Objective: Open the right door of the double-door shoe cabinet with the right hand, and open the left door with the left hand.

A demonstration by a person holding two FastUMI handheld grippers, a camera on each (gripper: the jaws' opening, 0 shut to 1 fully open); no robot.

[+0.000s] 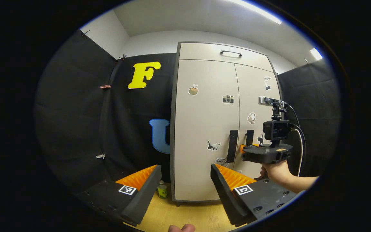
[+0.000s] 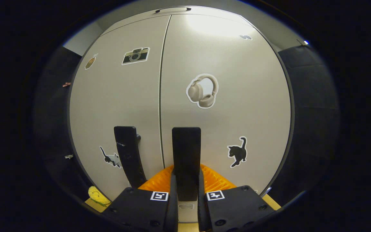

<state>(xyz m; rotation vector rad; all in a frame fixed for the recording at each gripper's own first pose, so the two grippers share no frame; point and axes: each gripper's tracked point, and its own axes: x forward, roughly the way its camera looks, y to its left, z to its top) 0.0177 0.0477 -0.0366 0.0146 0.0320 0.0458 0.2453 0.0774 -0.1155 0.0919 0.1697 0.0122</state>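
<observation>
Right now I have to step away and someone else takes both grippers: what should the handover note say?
Right gripper: fingers closed on the right door's handle; its hand shows in the left gripper view.
Left gripper: open, holding nothing, back from the cabinet, facing the left door's handle.
Done: right handle gripped. Both doors look shut.
Left: pull the right door open, then grip the left handle and open that door.

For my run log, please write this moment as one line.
right tool: shut on right door handle | left tool: open, away from left door handle | both doors closed
</observation>
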